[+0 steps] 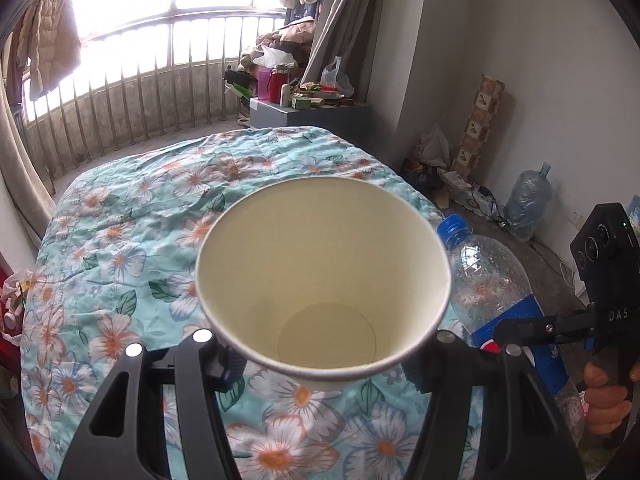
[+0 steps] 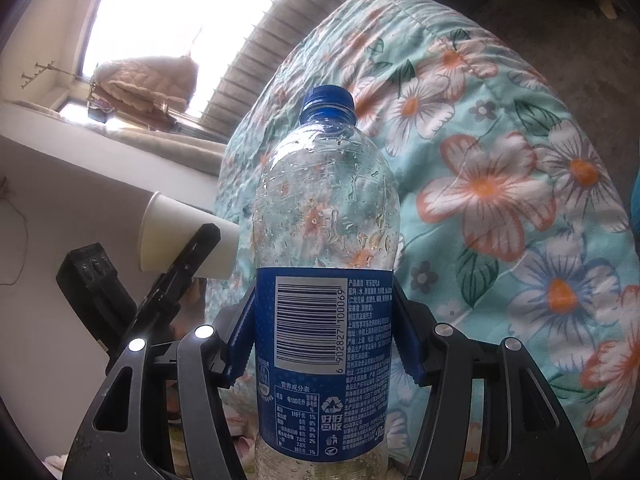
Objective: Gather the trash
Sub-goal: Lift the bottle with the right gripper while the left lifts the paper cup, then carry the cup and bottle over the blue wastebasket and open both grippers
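My left gripper is shut on a white paper cup, empty, its mouth facing the camera, held above the floral quilt. My right gripper is shut on a clear plastic Pepsi bottle with a blue cap and blue label, clamped at the label by the blue pads. The bottle also shows in the left wrist view at the right, with the right gripper on it. The cup shows in the right wrist view at the left, in the left gripper.
A bed with the floral quilt lies under both grippers. A grey cabinet loaded with bottles and boxes stands beyond the bed by the balcony railing. A large water jug and clutter sit on the floor by the right wall.
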A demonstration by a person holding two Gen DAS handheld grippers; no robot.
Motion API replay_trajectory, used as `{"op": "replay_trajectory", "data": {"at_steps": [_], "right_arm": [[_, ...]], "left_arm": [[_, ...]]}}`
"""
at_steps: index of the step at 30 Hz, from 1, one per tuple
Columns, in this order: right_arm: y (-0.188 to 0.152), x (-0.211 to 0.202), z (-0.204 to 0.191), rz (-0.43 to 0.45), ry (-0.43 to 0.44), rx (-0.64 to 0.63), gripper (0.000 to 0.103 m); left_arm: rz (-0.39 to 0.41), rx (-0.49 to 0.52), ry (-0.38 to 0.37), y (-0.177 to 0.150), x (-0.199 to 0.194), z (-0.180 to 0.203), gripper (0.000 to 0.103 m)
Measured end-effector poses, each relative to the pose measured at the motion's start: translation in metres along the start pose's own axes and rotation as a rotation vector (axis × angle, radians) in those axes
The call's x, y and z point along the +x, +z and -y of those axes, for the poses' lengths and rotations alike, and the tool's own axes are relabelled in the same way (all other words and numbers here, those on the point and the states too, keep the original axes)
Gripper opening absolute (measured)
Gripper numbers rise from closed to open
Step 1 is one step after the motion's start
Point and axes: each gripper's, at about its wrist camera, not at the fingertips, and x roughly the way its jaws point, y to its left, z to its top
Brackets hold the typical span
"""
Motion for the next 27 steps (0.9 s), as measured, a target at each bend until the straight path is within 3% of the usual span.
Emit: {"op": "replay_trajectory", "data": {"at_steps": [14,27], "right_arm": [[-0.012,-0.054,0.031,0.091,0.057,0.03,0.056],[-0.019,-0.122,0.092,0.241,0.072,0.14,0.056]], "left_arm": [[0.03,0.077,-0.04,0.022,-0.009,0.047,0.059],[0.013,0.196,-0.164,0.051,0.019,0.136,0.059]]}}
